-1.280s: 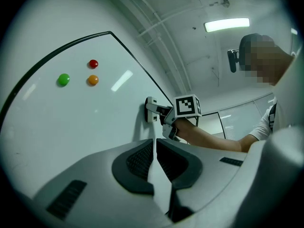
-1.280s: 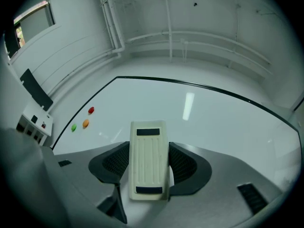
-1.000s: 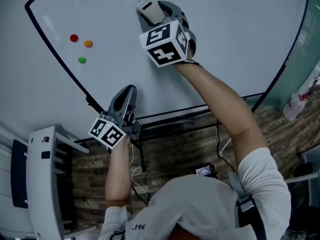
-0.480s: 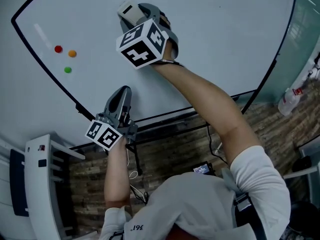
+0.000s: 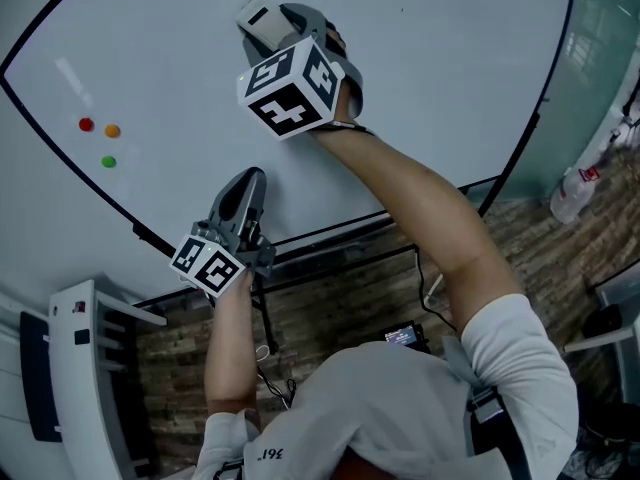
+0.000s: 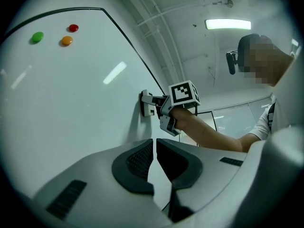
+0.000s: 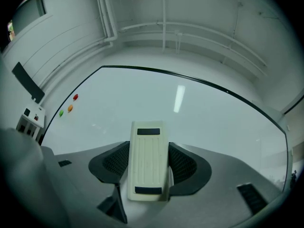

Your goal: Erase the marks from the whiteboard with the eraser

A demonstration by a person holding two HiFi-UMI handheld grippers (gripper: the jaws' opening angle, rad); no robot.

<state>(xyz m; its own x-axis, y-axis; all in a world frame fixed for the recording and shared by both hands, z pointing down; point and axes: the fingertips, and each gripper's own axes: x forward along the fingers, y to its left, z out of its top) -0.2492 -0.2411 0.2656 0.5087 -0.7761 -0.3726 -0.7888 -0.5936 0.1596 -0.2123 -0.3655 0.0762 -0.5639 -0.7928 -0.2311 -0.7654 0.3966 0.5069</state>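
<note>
Far left of the whiteboard (image 5: 450, 68) sit three round magnets, red (image 5: 86, 124), orange (image 5: 112, 130) and green (image 5: 108, 161), well apart from both my tools. Next along, my left gripper (image 5: 252, 176) hangs low near the board's bottom edge. Its jaws are drawn together with only a slit between them and nothing in it (image 6: 154, 148), so it is idle. Right of that and higher, my right gripper (image 5: 282, 18) is clamped on the eraser (image 5: 262, 20), jaws on its two long sides (image 7: 148, 163). The eraser's long axis runs straight out along the jaws, plastic back toward the camera. From the left gripper view the eraser (image 6: 147, 103) looks pressed flat against the board, about mid-board. Key relation: the right hand has the eraser and is the one on the surface. The magnets lie to the eraser's left and the widest bare stretch to its right. I can't make out any pen marks in any view, only light glare, so which way the next wipe should go is a guess, and the erasing is probably mostly finished. The surface is glossy and clean-looking, with a thin dark frame. Room: white rack (image 5: 80, 368) at lower left, wood-pattern floor (image 5: 340, 308) below the board, a bottle (image 5: 572, 196) and a glass partition (image 5: 600, 58) on the far right.
</note>
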